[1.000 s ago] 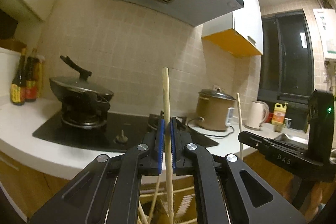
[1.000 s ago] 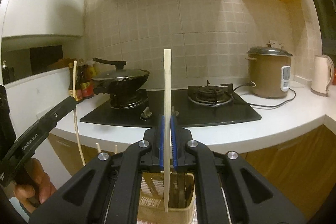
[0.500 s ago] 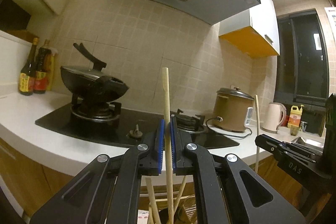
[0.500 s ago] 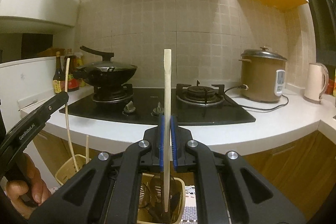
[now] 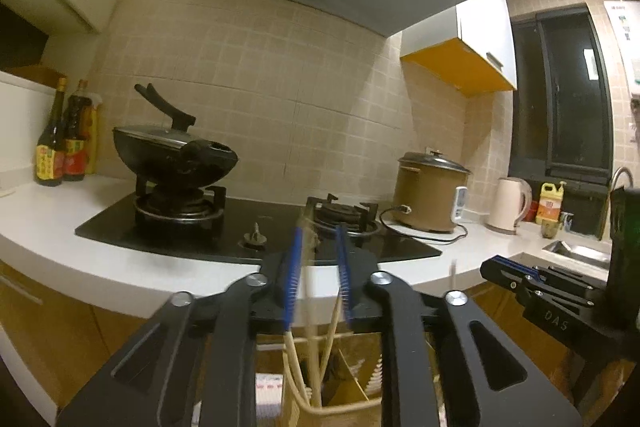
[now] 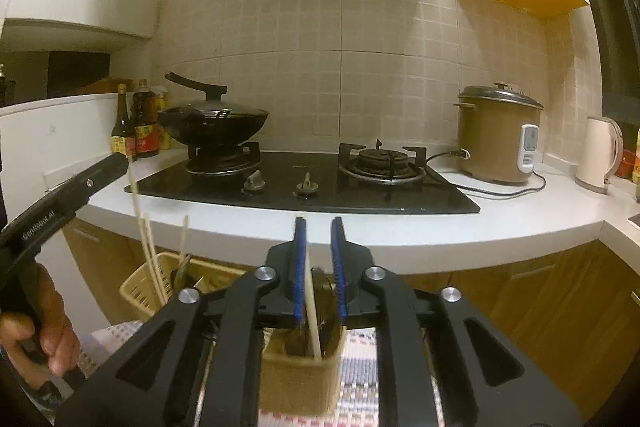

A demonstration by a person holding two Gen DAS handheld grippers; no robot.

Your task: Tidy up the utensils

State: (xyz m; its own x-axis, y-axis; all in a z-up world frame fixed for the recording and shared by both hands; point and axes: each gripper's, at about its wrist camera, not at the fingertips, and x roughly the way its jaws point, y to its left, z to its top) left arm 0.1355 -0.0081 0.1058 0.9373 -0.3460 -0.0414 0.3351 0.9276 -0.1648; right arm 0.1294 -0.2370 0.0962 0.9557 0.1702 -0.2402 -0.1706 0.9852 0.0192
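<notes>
Wooden chopsticks (image 6: 154, 259) stand at left in the yellow basket (image 6: 138, 293), below the left gripper (image 5: 318, 269). Its jaws are opening; a blurred chopstick (image 5: 307, 291) is loose between the blue pads, apart from them. Right gripper (image 6: 319, 263): jaws opening too, a pale chopstick (image 6: 311, 301) leaning free between them, its lower end in the tan holder (image 6: 298, 377) on the patterned mat (image 6: 360, 371).

The table (image 6: 400, 231) edge overhangs just beyond both baskets, closing the way forward. Upright chopsticks (image 6: 150, 259) crowd the yellow basket (image 6: 136, 291), and a chopstick (image 6: 312, 307) leans in the tan holder (image 6: 300, 375); air between baskets stays open
</notes>
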